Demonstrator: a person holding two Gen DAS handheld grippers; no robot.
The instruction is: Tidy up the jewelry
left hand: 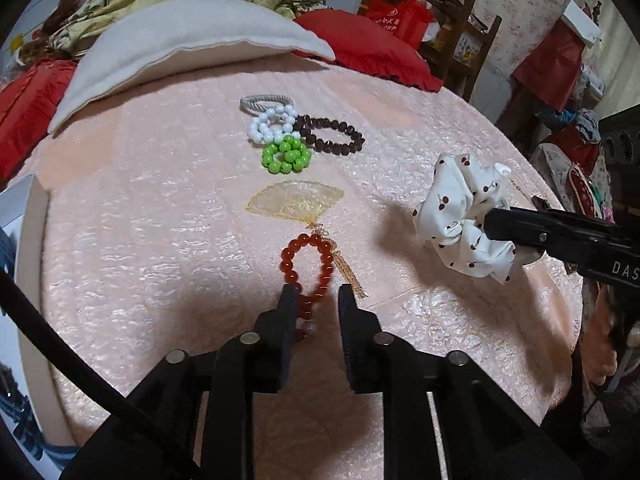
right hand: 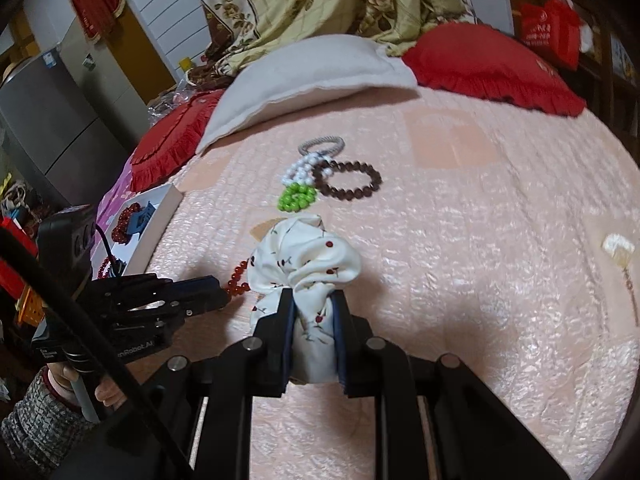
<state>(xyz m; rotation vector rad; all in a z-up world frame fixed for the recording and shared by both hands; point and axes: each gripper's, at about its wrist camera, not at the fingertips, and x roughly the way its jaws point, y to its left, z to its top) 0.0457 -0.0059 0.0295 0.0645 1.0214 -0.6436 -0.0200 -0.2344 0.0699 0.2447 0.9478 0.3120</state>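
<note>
My right gripper (right hand: 312,296) is shut on a white cherry-print scrunchie (right hand: 306,264) and holds it above the pink bed cover; it also shows in the left wrist view (left hand: 466,216). My left gripper (left hand: 316,292) is open, its fingers straddling the near end of a red bead bracelet (left hand: 308,264) with a gold tassel. Beyond lie a gold fan ornament (left hand: 296,200), a green bead bracelet (left hand: 286,156), a white bead bracelet (left hand: 270,124), a brown bead bracelet (left hand: 334,136) and a grey hair tie (left hand: 266,101).
A white box (right hand: 160,220) with red bracelets and a blue clip sits off the bed's left edge. A white pillow (left hand: 184,40) and red cushions (left hand: 360,48) lie at the head. A cream tassel (right hand: 619,250) lies at the right.
</note>
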